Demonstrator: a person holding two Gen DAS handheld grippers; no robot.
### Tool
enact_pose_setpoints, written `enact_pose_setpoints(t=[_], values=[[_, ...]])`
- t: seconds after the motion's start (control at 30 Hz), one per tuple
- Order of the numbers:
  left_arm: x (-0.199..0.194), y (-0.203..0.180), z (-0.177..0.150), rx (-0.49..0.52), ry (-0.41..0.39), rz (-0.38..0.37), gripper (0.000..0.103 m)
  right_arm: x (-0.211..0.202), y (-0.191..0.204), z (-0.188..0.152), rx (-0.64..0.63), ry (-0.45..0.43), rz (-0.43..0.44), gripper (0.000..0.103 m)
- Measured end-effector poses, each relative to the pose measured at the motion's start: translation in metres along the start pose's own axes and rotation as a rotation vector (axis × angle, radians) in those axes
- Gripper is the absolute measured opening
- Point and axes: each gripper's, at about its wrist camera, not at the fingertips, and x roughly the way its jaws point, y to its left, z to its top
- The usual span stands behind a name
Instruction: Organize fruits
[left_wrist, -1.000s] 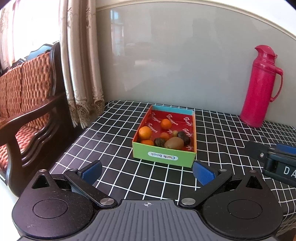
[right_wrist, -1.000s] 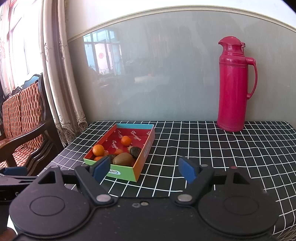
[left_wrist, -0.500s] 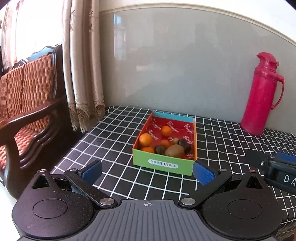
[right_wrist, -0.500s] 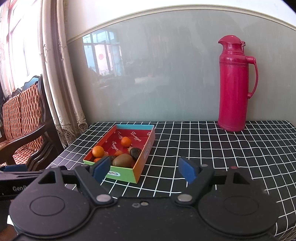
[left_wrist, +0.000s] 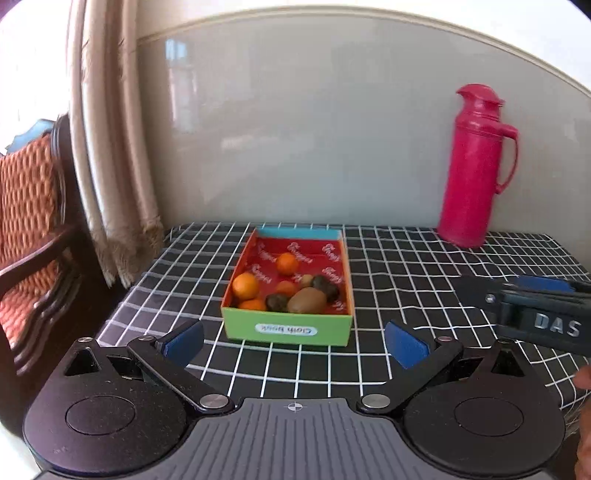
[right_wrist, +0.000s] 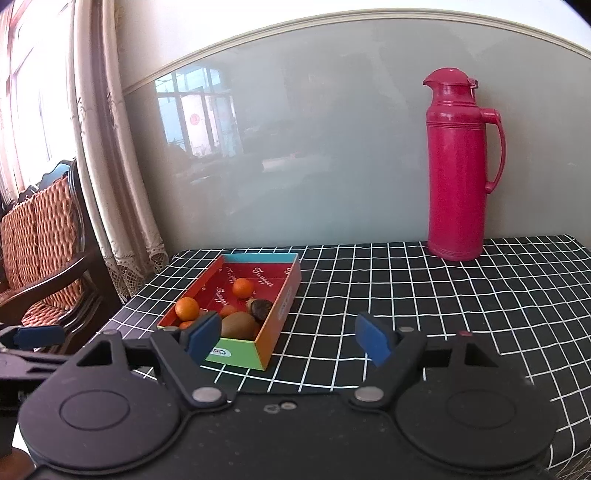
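Open cardboard box (left_wrist: 288, 329), green front and red lining, sits flat on the checked worktop (left_wrist: 406, 266). Inside, clustered toward its near end: four oranges (left_wrist: 245, 285), one brown kiwi (left_wrist: 307, 300), and several dark fruits (left_wrist: 325, 285), touching one another.

Straight ahead of your left gripper (left_wrist: 294, 341), the box (left_wrist: 288, 328) sits on the table (left_wrist: 406, 288), its near wall just beyond your fingertips. Inside it, the kiwi (left_wrist: 306, 300) lies at the near right and the oranges (left_wrist: 245, 285) towards the left. From your right gripper (right_wrist: 284, 332), the box lies ahead and left. The flask (right_wrist: 458, 170) stands far back on the right, against the wall. The chair (right_wrist: 40, 236) stands off the table's left edge.
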Motion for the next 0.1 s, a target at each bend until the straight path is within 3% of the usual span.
enact_pose_setpoints(t=[0.1], values=[[-0.0025,-0.0084,-0.0014,0.04,-0.025,0.033,0.103,-0.0002,0.0018,-0.0016,-0.011,-0.001,-0.005,0.079]])
